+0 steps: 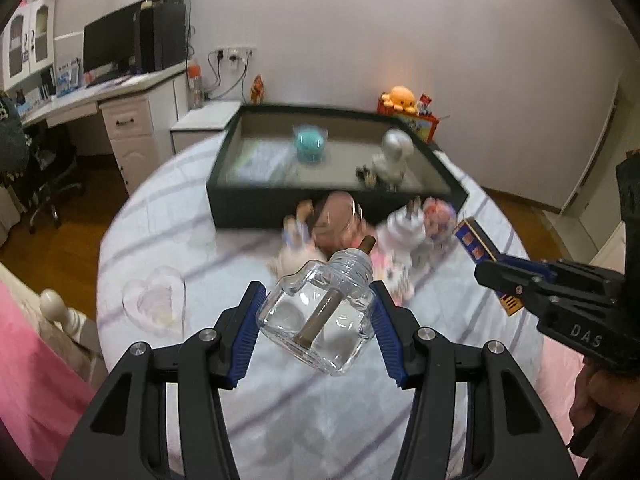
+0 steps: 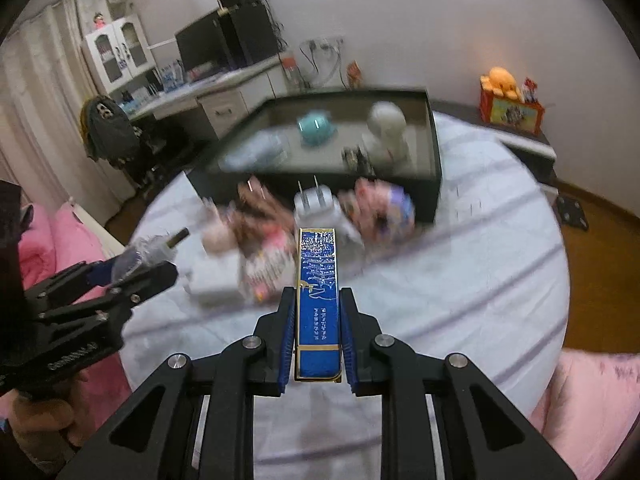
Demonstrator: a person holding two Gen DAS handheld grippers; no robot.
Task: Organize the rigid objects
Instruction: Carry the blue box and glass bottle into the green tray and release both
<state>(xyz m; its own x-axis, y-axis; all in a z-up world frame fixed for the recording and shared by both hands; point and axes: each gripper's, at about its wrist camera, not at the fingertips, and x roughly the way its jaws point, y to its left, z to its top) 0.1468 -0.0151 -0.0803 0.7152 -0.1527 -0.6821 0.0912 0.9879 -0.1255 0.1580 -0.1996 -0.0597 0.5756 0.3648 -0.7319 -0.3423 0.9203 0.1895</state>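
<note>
Left tongs: closed on a clear glass bottle with a brown wick, held tilted above the striped cloth, near side of the scene.
Right tongs: closed on a slim blue box with gold edging, gripped by its long sides and pointing toward the far tray.
Tray: dark, shallow, at the far end of the cloth-covered surface; whether that surface is a bed or a worktop is not clear.
Inside the tray: one teal round object, one white figurine, one small dark item beside the figurine, and one pale flat thing at the left, too blurred to name.
Pile in front of the tray: one white plug adapter with its prongs up, and at least two dolls or figures, blurred; the exact count is uncertain.
Heart dish: one, clear, lying apart at the near left.
Risk, bottle: smooth glass held at a slant could twist or slip between the pads, more so if swung quickly.
Risk, box: only its near end is gripped, so a knock on the tray wall could lever it loose.
Risk, crowding: both tongs heading for the same tray may collide, or nudge the figurine over.
Progress: likely midway.
</note>
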